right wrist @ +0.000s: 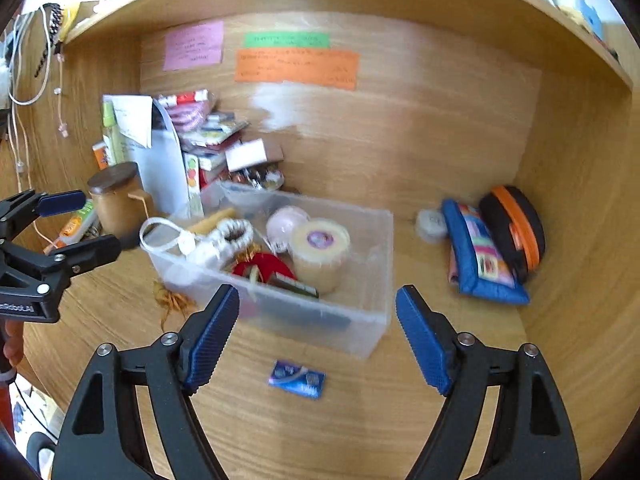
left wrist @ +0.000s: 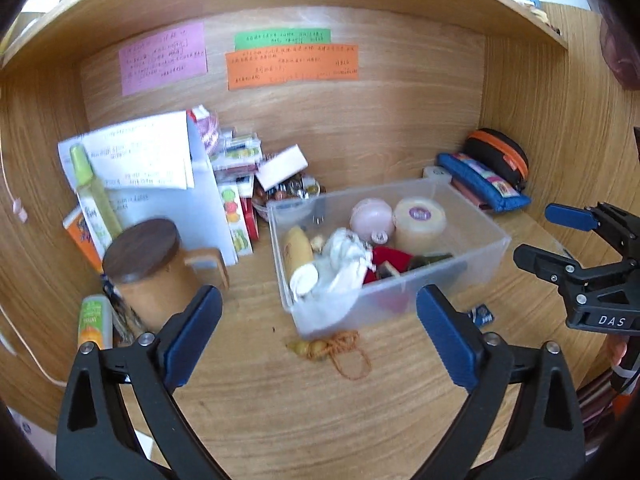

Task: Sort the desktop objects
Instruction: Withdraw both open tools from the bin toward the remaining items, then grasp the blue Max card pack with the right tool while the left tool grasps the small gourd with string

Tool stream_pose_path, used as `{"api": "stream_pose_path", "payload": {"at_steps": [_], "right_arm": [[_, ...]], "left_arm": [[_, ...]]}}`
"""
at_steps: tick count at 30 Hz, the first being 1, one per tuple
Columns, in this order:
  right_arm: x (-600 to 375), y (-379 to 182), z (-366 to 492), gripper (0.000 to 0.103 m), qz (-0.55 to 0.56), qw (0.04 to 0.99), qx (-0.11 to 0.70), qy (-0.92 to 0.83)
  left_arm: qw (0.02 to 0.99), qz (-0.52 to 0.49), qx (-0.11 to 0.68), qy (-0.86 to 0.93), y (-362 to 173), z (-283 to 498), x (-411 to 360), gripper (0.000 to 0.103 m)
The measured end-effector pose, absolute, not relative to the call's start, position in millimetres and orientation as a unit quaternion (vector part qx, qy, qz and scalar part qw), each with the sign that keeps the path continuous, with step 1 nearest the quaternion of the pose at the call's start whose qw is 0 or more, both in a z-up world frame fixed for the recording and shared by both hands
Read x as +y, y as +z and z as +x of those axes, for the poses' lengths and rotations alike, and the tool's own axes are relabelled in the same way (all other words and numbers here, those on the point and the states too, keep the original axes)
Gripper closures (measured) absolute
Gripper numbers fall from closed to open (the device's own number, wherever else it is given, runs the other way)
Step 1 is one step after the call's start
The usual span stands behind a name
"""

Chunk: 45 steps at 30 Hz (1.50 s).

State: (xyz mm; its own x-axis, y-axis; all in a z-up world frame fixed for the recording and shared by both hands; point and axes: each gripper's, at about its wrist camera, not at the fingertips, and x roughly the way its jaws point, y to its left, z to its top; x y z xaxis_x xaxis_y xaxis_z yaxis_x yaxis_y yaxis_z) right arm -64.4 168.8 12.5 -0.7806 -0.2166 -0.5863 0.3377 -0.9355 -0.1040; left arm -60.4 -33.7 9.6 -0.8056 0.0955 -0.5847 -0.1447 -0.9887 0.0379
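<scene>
A clear plastic bin [left wrist: 472,264] stands on the wooden desk. It holds a tape roll [left wrist: 419,218], a pink round case [left wrist: 371,216], a white cloth [left wrist: 344,258], a yellow tube [left wrist: 298,250] and a red item [left wrist: 390,258]. My left gripper [left wrist: 320,308] is open and empty just in front of the bin, above an orange cord with a bead [left wrist: 336,350]. My right gripper [right wrist: 318,300] is open too, with nothing between its pads, near the bin's [right wrist: 376,320] front corner. A small blue packet [right wrist: 298,378] lies on the desk below it.
A lidded wooden mug [left wrist: 148,264], bottles, papers and small boxes [left wrist: 236,184] crowd the back left. A blue pencil case [right wrist: 480,256] and a black-and-orange pouch [right wrist: 516,224] lie at the back right. Coloured notes [left wrist: 292,64] are stuck on the back wall; side walls and a shelf enclose the desk.
</scene>
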Motion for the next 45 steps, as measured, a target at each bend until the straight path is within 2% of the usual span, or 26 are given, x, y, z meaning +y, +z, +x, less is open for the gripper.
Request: {"api": "stream_pose_path", "payload": {"at_steps": [12, 18, 23, 32, 34, 43, 45], "right_arm": [[171.1, -61.3, -80.3, 0.025, 0.393, 0.123, 0.108, -0.905], [172.3, -77.8, -92.2, 0.025, 0.428, 0.150, 0.067, -0.889], [167.4, -85.6, -95.6, 0.027, 0.435, 0.145, 0.078, -0.885], [160.4, -92.3, -98.1, 0.047, 0.435, 0.165, 0.090, -0.880], [158.6, -91.9, -97.5, 0.057, 0.432, 0.174, 0.094, -0.880], [154.7, -92.0, -96.5, 0.058, 0.424, 0.203, 0.096, -0.877], [152.6, -91.9, -94.8, 0.058, 0.422, 0.213, 0.099, -0.876]], "left_arm": [[0.069, -0.371, 0.001, 0.926, -52.4, -65.5, -42.1, 0.004], [0.071, -0.399, -0.012, 0.914, -73.7, -76.1, -45.4, 0.004], [0.064, -0.397, -0.004, 0.916, -76.1, -81.4, -47.7, 0.004], [0.062, -0.425, -0.002, 0.903, -86.6, -105.9, -48.2, 0.004], [0.059, -0.432, -0.007, 0.900, -89.4, -111.6, -49.6, 0.004], [0.026, -0.444, -0.044, 0.894, -94.5, -124.8, -63.2, 0.004], [0.023, -0.443, -0.048, 0.895, -94.2, -124.8, -65.0, 0.011]]}}
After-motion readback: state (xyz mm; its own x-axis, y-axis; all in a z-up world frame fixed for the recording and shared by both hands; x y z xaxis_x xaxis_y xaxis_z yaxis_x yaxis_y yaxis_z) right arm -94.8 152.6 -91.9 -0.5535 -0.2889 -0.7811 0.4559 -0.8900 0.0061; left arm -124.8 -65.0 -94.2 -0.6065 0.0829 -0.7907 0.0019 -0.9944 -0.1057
